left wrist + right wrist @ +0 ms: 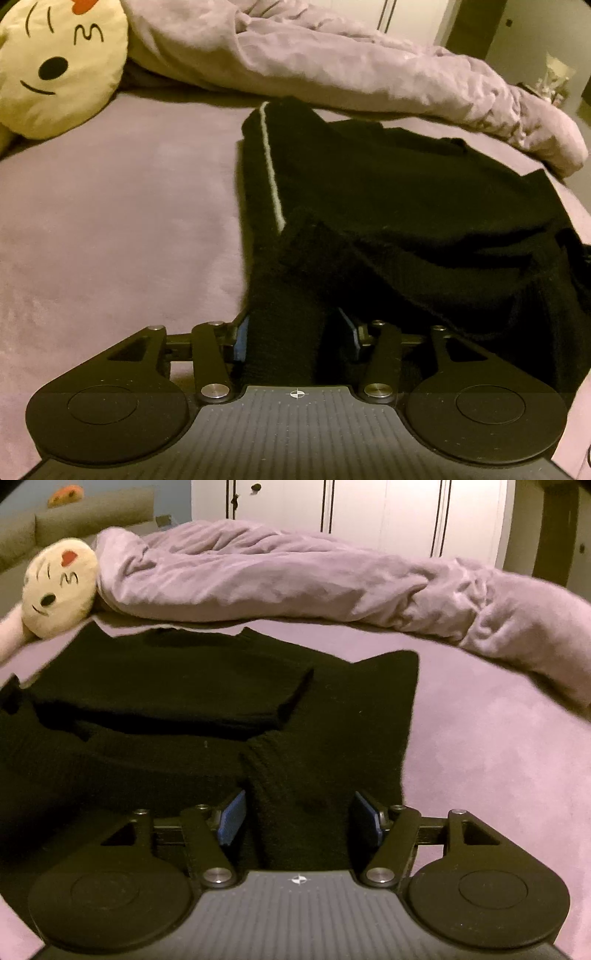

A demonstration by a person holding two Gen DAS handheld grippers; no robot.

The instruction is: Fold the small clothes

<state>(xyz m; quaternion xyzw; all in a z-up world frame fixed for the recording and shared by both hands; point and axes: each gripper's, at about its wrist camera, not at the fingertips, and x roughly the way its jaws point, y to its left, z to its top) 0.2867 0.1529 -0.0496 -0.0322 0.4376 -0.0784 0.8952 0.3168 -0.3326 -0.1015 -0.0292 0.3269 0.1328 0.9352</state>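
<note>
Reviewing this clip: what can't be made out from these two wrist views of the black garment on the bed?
- Grip: black sweater fabric lies between the left gripper pads and the right gripper pads; dark knit hides any contact.
- Near hem: hidden behind both gripper bodies.
- Fold layers: black on black, seams unreadable in dim light.
- Sweater's far side: cut off by the left view's right edge.
- Under the duvet: hidden.
</note>
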